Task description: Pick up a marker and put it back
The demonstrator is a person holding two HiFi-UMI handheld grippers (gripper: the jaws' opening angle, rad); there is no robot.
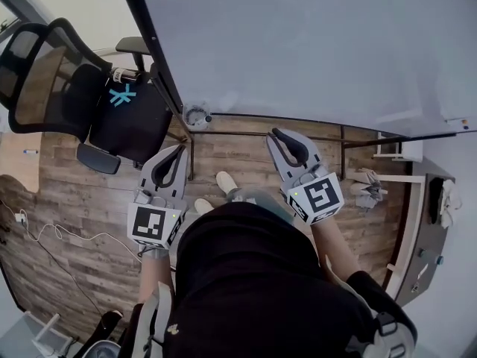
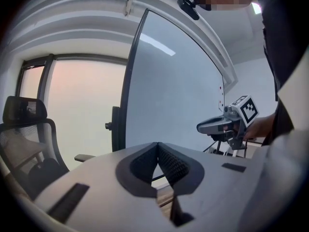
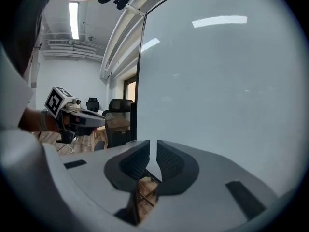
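Left gripper (image 1: 179,151) jaws pressed together, right gripper (image 1: 276,133) jaws slightly apart, empty; both in open air near the whiteboard's (image 1: 313,43) lower edge.

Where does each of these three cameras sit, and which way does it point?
Head view: on the person's head, looking down at the whiteboard, floor and both grippers; black-clad torso shows.
Left gripper view: on the left gripper, facing the whiteboard's edge and chair; its shut jaws show.
Right gripper view: on the right gripper, facing the whiteboard; jaws slightly apart.
Shared: each gripper view catches the other gripper; all show the whiteboard.
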